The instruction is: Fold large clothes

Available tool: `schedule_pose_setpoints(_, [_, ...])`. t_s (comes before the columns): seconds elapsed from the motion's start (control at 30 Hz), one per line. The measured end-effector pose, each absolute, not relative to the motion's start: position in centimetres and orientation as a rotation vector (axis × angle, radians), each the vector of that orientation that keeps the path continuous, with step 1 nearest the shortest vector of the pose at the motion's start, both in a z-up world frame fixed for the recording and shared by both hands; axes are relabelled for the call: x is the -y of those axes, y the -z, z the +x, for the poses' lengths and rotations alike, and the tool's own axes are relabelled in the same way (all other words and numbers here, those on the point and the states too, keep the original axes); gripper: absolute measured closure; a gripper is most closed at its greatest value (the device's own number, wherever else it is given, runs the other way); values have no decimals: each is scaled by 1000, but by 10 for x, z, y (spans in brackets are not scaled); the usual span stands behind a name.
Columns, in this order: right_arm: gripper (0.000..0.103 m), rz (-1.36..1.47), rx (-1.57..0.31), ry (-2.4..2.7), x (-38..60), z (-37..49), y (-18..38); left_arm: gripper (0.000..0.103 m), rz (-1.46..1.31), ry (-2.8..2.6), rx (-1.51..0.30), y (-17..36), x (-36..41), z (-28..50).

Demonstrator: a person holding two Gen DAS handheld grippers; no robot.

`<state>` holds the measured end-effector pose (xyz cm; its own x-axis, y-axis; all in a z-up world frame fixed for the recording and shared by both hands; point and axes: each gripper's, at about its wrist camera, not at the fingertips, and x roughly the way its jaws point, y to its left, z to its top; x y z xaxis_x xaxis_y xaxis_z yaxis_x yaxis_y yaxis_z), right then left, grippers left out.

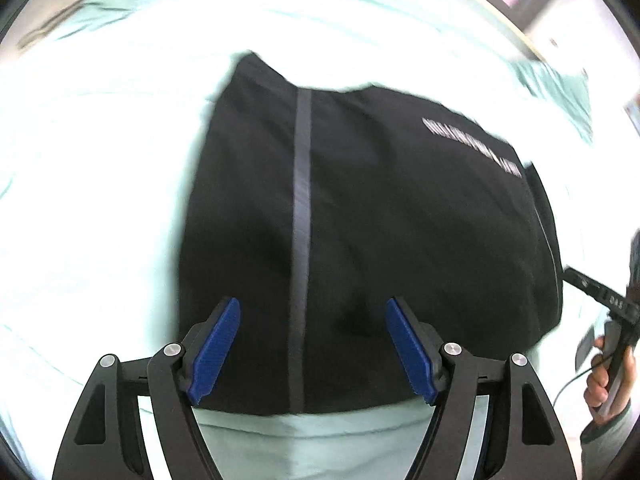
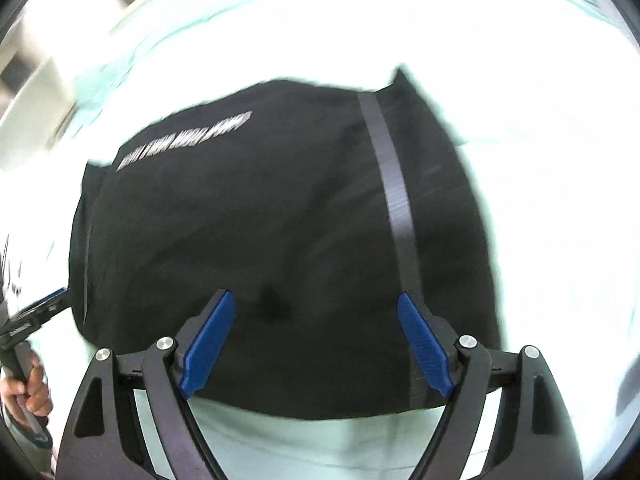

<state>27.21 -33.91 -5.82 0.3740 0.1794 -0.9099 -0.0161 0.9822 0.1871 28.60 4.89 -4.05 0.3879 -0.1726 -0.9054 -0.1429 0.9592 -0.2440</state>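
A black garment (image 1: 360, 220) with a grey stripe and white lettering lies in a compact folded shape on a pale mint sheet (image 1: 100, 200). My left gripper (image 1: 312, 308) is open and empty, its blue pads over the garment's near edge. The garment also shows in the right wrist view (image 2: 260, 240). My right gripper (image 2: 316, 300) is open and empty above its near edge. The right gripper and the hand holding it show at the right edge of the left wrist view (image 1: 612, 320). The left gripper shows at the left edge of the right wrist view (image 2: 32, 320).
The mint sheet (image 2: 560, 200) covers the whole surface around the garment and is crumpled at the far side. A dark frame edge (image 1: 500, 4) and a window lie beyond the far right.
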Motion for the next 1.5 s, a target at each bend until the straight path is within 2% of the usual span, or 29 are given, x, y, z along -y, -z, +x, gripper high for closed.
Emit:
schedule_pose_setpoints(0.13, [18, 194, -1183, -48, 398, 298, 64, 26, -415, -44, -1177, 47, -99, 294])
schedule_pose_setpoints(0.27, [18, 188, -1191, -20, 406, 316, 73, 26, -571, -25, -1215, 76, -142, 287])
schedule_pose_setpoints(0.57, [18, 178, -1295, -78, 420, 364, 114, 26, -828, 111, -1283, 139, -159, 315])
schedule_pose_setpoints(0.73, [5, 298, -1359, -190, 437, 378, 143, 26, -907, 179, -1254, 155, -164, 315])
schedule_pose_setpoints(0.9, [0, 458, -1413, -337, 448, 397, 175, 23, -972, 228, -1257, 170, -183, 324])
schedule_pose_setpoints(1.03, [0, 536, -1418, -388, 449, 406, 187, 22, -1007, 245, -1257, 177, -185, 327])
schedule_pose_setpoints(1.07, [0, 537, -1412, -395, 448, 406, 185, 28, -986, 255, -1249, 174, -183, 328])
schedule_pose_setpoints(1.1, [12, 528, -1399, -412, 446, 404, 180, 61, -973, 288, -1234, 170, -180, 328])
schedule_pose_setpoints(1.13, [30, 543, -1385, -452, 445, 398, 173, 71, -994, 356, -1216, 164, -177, 329])
schedule_pose_setpoints(1.23, [37, 508, -1368, -483, 441, 395, 163, 71, -901, 386, -1234, 150, -170, 330])
schedule_pose_setpoints(1.3, [37, 511, -1377, -498, 440, 397, 165, 70, -907, 397, -1251, 154, -171, 334])
schedule_pose_setpoints(1.33, [34, 533, -1387, -501, 443, 402, 171, 68, -927, 405, -1260, 159, -172, 336])
schedule_pose_setpoints(1.37, [31, 561, -1401, -509, 443, 405, 176, 60, -946, 412, -1267, 165, -173, 338])
schedule_pose_setpoints(1.4, [25, 576, -1408, -519, 440, 406, 178, 47, -966, 419, -1277, 171, -171, 341])
schedule_pose_setpoints(1.43, [19, 594, -1422, -534, 436, 409, 183, 43, -988, 427, -1290, 177, -167, 342])
schedule_pose_setpoints(1.5, [18, 605, -1439, -533, 434, 406, 187, 42, -998, 422, -1291, 182, -158, 345])
